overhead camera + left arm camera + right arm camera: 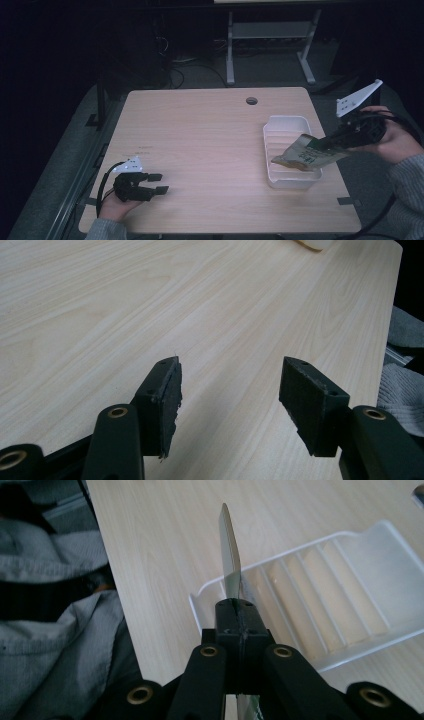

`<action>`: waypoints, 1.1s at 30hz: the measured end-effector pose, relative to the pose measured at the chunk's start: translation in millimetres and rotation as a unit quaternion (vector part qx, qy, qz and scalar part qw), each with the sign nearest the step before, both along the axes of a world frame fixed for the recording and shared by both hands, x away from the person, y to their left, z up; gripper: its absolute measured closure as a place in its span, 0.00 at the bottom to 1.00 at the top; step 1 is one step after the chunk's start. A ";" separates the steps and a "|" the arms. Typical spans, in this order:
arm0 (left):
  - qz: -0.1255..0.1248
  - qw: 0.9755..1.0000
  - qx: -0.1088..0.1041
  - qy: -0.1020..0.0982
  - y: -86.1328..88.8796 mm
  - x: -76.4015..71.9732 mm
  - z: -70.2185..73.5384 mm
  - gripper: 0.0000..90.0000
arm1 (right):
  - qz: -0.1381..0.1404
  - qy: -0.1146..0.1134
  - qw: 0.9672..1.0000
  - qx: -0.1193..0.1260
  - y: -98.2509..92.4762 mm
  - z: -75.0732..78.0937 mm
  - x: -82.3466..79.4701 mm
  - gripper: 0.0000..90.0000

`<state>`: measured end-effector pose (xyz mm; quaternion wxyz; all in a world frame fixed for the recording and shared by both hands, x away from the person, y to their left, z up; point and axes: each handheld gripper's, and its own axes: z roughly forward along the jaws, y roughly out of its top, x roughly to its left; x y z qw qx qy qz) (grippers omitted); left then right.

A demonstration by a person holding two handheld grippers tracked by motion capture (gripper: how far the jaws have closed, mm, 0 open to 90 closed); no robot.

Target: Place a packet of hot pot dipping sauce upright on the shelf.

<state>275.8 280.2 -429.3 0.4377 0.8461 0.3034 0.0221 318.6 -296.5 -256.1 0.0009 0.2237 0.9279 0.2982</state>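
Observation:
A green and tan snack packet (pixel 306 153) hangs tilted over the near end of a white ribbed tray (pixel 285 125) at the table's right. My right gripper (pixel 334 140) is shut on the packet's upper right edge. In the right gripper view the packet (pixel 230 550) stands edge-on above the closed jaws of my right gripper (pixel 236 610), with the tray (pixel 350 570) beyond and to the right. My left gripper (pixel 156 183) rests low at the table's front left, open, nothing between its fingers. The left gripper view shows my left gripper (pixel 230 390) over bare wood.
The light wooden table (pixel 200 145) has a round cable hole (pixel 251 101) near its far edge. Beyond it stands a white desk frame (pixel 270 35) on a dark floor. A person's grey sleeve (pixel 55 605) lies off the table's right edge.

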 end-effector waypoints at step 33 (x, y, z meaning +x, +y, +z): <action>0.002 1.000 0.005 0.000 1.4 -0.5 -0.4 0.45 | 0.009 0.022 0.999 0.048 52.8 -38.3 14.3 0.75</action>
